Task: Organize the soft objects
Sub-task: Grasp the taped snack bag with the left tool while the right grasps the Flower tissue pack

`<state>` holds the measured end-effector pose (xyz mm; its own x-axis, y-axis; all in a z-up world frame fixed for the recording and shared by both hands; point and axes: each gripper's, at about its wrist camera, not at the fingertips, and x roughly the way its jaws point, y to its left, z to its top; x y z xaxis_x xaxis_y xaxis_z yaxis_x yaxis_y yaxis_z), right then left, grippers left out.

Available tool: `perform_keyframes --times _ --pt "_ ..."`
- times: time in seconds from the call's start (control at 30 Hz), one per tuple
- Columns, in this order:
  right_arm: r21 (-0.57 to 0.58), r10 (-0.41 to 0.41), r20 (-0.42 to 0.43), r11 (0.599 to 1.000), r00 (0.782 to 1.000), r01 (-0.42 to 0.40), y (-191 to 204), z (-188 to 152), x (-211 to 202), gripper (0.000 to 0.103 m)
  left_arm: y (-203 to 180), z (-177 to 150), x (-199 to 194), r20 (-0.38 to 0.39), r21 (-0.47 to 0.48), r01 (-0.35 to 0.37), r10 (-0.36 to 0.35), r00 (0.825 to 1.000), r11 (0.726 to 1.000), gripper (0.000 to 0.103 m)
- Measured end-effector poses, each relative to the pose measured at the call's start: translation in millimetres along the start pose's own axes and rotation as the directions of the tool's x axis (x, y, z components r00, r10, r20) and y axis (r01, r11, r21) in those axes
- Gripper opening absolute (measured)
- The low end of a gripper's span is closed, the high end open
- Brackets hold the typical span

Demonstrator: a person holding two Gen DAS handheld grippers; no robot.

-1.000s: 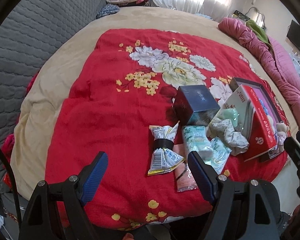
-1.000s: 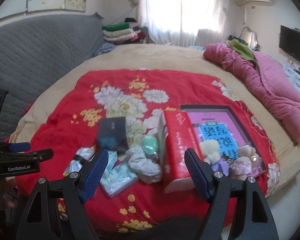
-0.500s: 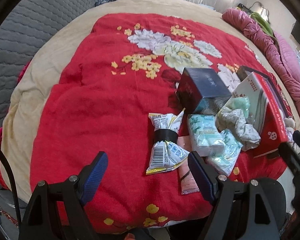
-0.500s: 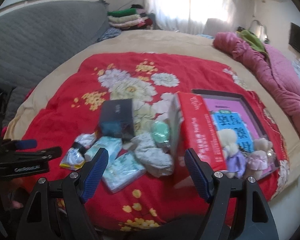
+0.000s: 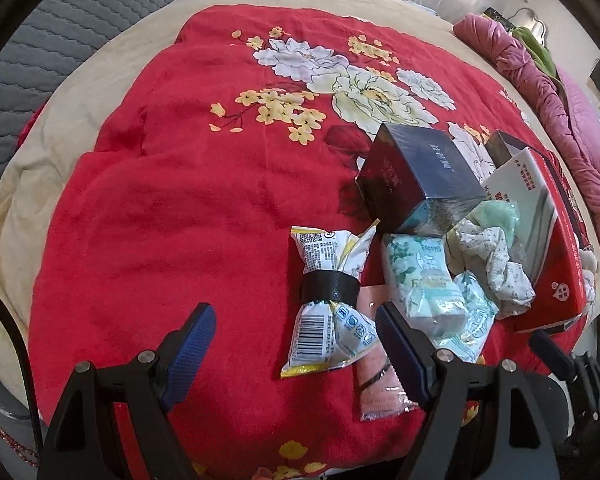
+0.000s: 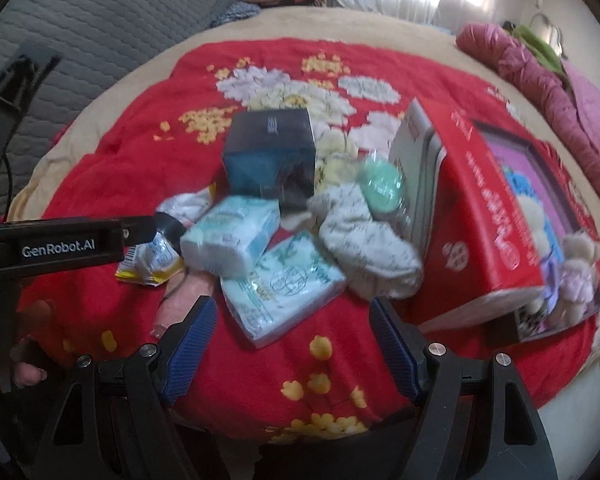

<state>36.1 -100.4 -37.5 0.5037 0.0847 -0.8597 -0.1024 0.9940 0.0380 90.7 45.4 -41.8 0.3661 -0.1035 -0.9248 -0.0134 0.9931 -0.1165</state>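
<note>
Presently, both the left gripper (image 5: 296, 342) and right gripper (image 6: 290, 338) are held wide open, nothing gripped. Tissue packs (image 6: 260, 256), a sock (image 6: 370, 252) and a snack bag (image 5: 330, 296) are clustered on the red blanket (image 5: 172, 208), beside a dark box (image 5: 416, 176).

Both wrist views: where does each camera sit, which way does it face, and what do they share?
Left wrist: rides the left gripper, looking down over the red floral blanket at the taped snack bag; its own blue-padded fingers show, open.
Right wrist: rides the right gripper, facing the tissue packs and red box; own open fingers show, plus the left gripper at the left edge.
Shared: the dark blue box, snack bag, tissue packs, crumpled cloth, red box.
</note>
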Motion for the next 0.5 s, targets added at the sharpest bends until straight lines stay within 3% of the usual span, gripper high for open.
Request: perform_keyframes --times 0.17,0.5 --pt "0.021 0.003 -0.038 1.000 0.999 -0.002 -0.8 -2.0 13.6 0.079 2.2 0.5 6.3 -0.003 0.001 0.009 -0.009 1.000 1.000 0.081" --pt "0.143 0.087 -0.079 0.987 0.993 -0.075 -6.2 1.2 33.1 0.079 4.2 -0.2 13.4 -0.011 0.002 0.007 -0.007 1.000 1.000 0.081"
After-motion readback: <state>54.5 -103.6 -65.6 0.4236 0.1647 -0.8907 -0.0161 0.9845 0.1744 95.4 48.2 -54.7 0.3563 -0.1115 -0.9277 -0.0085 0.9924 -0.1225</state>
